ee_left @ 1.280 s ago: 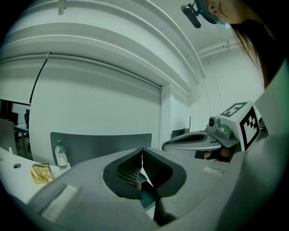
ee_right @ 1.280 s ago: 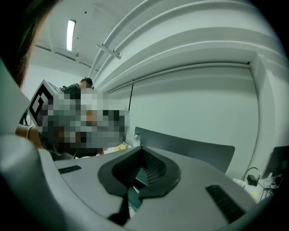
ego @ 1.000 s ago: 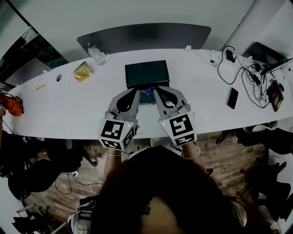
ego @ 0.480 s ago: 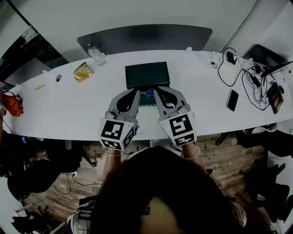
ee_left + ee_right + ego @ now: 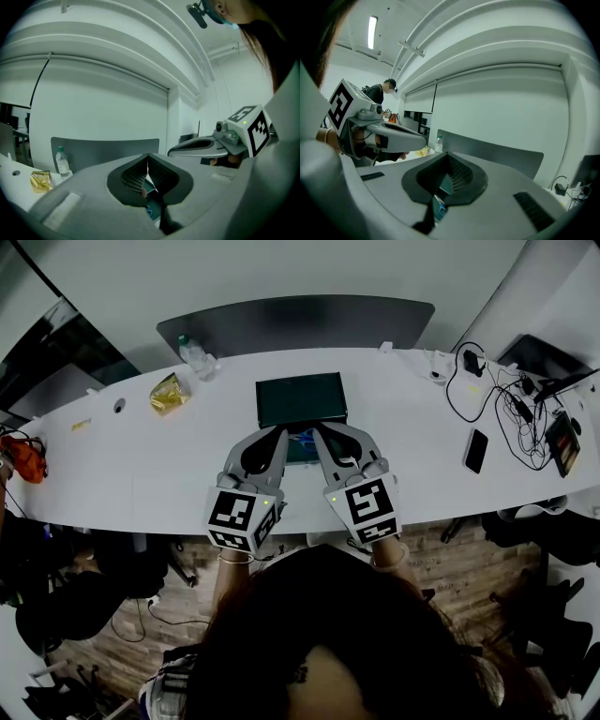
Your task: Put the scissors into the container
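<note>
Scissors (image 5: 303, 435) lie between the left tool (image 5: 281, 429) and right tool (image 5: 318, 427), each closed tight on nothing; container (image 5: 301, 397) sits just beyond their tips.

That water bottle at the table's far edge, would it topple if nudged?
Likely: the water bottle stands upright, tall and narrow, so a push near its cap would probably tip it. Being round, it might then roll on the table. Its fill level is unclear, so weight is uncertain.

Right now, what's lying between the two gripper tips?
The blue-handled scissors, just in front of the dark container, flanked by the left gripper and right gripper; the head view shows it.
</note>
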### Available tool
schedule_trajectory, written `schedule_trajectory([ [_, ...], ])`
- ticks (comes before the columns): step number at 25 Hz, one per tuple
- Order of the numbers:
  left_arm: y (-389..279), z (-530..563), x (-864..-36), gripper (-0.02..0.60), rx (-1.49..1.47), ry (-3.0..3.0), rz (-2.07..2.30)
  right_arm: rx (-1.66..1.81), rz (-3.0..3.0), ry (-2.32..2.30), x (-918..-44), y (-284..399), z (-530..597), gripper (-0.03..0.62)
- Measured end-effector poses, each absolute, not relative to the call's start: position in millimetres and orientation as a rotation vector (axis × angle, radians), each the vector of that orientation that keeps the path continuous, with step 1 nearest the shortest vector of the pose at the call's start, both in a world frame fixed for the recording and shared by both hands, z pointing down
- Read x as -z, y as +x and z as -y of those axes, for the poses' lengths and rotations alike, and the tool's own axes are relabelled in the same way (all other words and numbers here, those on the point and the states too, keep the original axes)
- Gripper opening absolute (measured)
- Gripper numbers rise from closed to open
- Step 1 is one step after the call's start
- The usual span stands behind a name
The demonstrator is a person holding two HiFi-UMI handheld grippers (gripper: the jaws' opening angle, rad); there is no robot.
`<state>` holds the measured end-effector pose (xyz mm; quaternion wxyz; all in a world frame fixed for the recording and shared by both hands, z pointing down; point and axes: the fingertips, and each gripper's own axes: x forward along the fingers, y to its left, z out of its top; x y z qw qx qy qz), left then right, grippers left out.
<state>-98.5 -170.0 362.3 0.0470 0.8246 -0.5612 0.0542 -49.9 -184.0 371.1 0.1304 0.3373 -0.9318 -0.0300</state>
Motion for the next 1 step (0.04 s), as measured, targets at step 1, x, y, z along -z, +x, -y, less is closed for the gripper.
schedule_trajectory([
  [1, -98.2, 170.7, -362.0, 0.014, -0.166, 2.517, 1.711, 0.085, 2.706, 0.981, -371.2, -49.6, 184.6, 0.006],
])
